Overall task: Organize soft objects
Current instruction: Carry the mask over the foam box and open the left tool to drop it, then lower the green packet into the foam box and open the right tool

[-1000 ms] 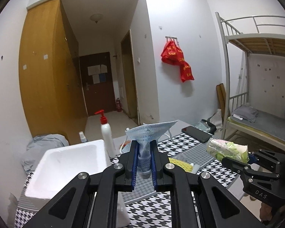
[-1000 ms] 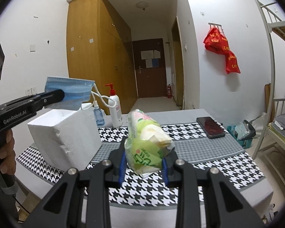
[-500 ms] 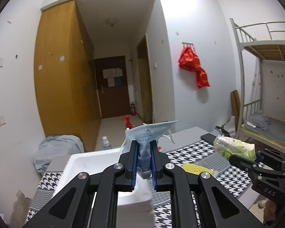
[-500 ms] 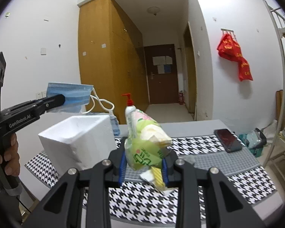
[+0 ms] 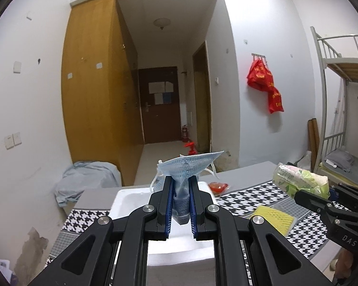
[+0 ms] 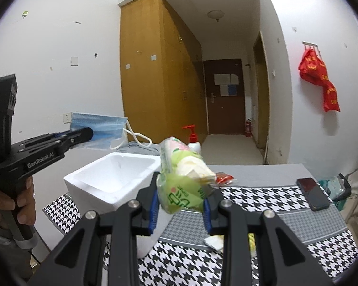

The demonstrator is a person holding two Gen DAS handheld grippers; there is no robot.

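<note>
My left gripper (image 5: 181, 188) is shut on a folded blue face mask (image 5: 191, 165), held in the air just above the white foam box (image 5: 128, 196). From the right wrist view the same mask (image 6: 100, 130) sticks out of the left gripper (image 6: 89, 133) over the box (image 6: 112, 174), its ear loops dangling. My right gripper (image 6: 180, 205) is shut on a green soft tissue pack (image 6: 181, 188), lifted above the table to the right of the box. The left wrist view shows that pack (image 5: 300, 181) at the far right.
A houndstooth cloth (image 6: 262, 190) covers the table. On it lie a yellow sponge (image 5: 273, 218), a red packet (image 6: 224, 178), a black phone (image 6: 312, 193) and a red-pump bottle (image 6: 193, 140) behind the box. A bunk bed (image 5: 341, 109) stands at right.
Both grippers have swung left and risen a little with their loads. The mask now hangs over the foam box, and the tissue pack has come closer to the box's right side.
</note>
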